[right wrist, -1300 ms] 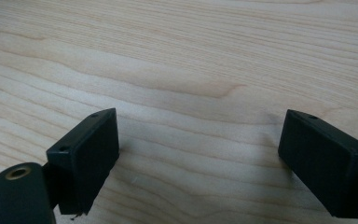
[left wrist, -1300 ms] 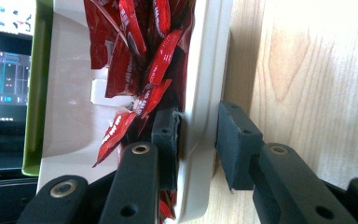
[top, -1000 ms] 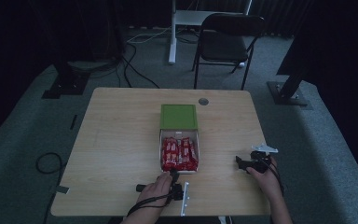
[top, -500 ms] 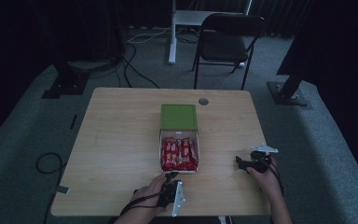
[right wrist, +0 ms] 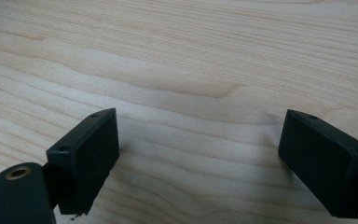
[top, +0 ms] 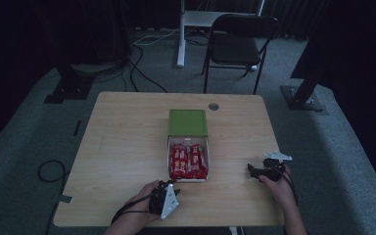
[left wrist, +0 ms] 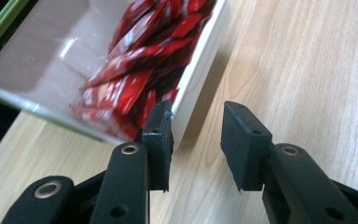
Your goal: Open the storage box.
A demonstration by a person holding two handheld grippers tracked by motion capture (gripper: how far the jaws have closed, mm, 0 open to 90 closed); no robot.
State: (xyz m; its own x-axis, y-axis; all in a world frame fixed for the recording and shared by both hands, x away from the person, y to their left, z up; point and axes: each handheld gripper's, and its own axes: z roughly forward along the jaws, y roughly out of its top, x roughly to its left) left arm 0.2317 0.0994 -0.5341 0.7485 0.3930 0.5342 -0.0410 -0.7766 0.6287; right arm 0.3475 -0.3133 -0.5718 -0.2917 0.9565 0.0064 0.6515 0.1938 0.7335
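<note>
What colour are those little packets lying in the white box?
Red, with some white print. The packets show best in the left gripper view, lying in the white box.

Table [top: 127, 142]: we record a light wood-grain top with rounded corners, standing on grey carpet. At its far edge, right of centre, we note a small round grey grommet [top: 213, 106]. Lying directly on the top, about mid-width, we list one white box [top: 188, 180] packed with red wrapped bars [top: 188, 161]; its green lid [top: 188, 122] lies flat on the far side, touching the box. In the left gripper view the box wall rests flush on the wood.
</note>
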